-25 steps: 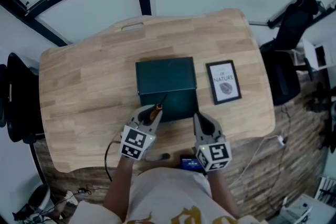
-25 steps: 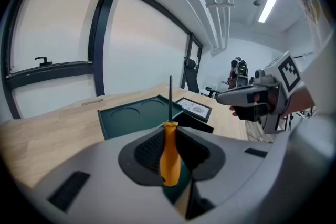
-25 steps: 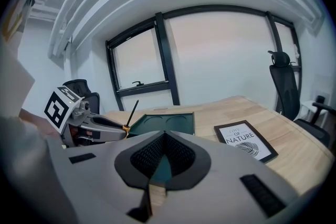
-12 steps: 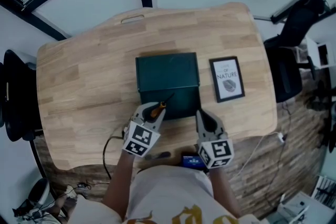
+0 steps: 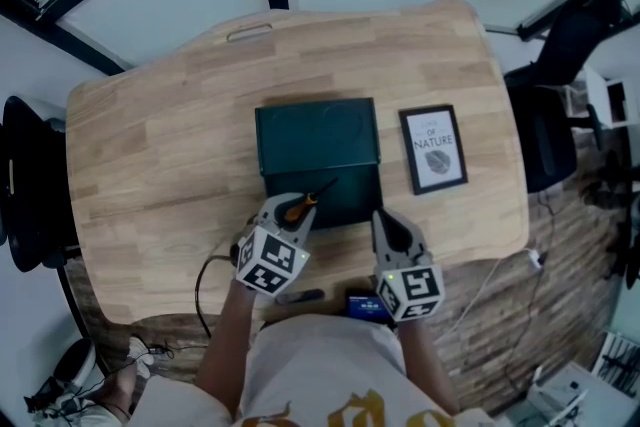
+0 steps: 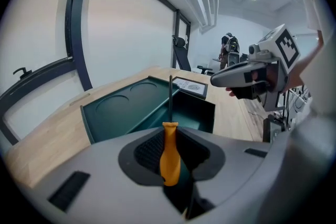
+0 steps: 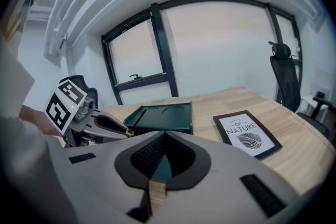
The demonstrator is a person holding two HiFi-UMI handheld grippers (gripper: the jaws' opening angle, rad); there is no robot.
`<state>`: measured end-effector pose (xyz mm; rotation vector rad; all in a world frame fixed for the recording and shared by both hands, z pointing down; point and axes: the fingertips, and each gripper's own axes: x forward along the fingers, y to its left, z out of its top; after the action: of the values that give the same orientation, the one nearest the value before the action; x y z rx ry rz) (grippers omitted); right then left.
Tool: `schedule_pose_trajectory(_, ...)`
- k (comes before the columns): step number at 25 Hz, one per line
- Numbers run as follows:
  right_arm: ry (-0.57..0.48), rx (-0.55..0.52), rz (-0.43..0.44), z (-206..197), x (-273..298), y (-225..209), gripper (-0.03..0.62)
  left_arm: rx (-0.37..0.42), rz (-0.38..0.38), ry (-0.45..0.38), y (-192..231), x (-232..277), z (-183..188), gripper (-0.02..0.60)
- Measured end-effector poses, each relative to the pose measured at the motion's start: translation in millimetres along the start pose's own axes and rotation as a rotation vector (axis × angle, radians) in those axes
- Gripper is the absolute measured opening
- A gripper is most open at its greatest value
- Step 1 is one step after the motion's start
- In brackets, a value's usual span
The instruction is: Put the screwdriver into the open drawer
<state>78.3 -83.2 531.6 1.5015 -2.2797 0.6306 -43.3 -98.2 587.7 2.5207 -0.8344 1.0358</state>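
Observation:
A dark green box [image 5: 318, 133] stands mid-table with its drawer [image 5: 345, 193] pulled open toward me. My left gripper [image 5: 291, 216] is shut on the screwdriver's orange handle [image 5: 297, 209] at the drawer's front left corner. In the left gripper view the orange handle [image 6: 169, 157] sits between the pads and the thin black shaft [image 6: 170, 98] points over the open drawer [image 6: 195, 110]. My right gripper [image 5: 384, 228] hovers just right of the drawer's front, shut with nothing in it. In the right gripper view its jaws [image 7: 164, 157] are closed, and the left gripper [image 7: 107, 127] shows at the left.
A framed "NATURE" print [image 5: 434, 148] lies right of the box on the wooden table [image 5: 160, 145]. A black cable [image 5: 205, 277] and a small dark item [image 5: 300, 296] lie near the table's front edge. Office chairs [image 5: 25, 185] [image 5: 548, 130] flank the table.
The left gripper with the screwdriver has drifted slightly left and tilted, staying at the drawer's front. The right gripper has barely moved.

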Motion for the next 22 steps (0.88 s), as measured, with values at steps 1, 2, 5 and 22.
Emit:
schedule_pose_trajectory(1, 0.001, 0.002, 0.000, -0.6, 0.4, -0.7, 0.000, 0.009, -0.004, 0.012, -1.0, 1.4, -1.2, 0.075)
schedule_pose_trajectory(2, 0.002, 0.003, 0.000, -1.1, 0.8, -1.4, 0.000, 0.017, -0.009, 0.022, -2.0, 2.7, -2.2, 0.074)
schedule_pose_trajectory(5, 0.005, 0.007, 0.000, -2.5, 2.9, -3.4, 0.000, 0.030, -0.022, 0.044, -4.2, 7.0, -4.0, 0.074)
schedule_pose_trajectory(22, 0.032, 0.028, -0.018, -9.0, 8.7, -17.0, -0.002, 0.007, -0.140, 0.254, -13.5, 28.2, -23.6, 0.074)
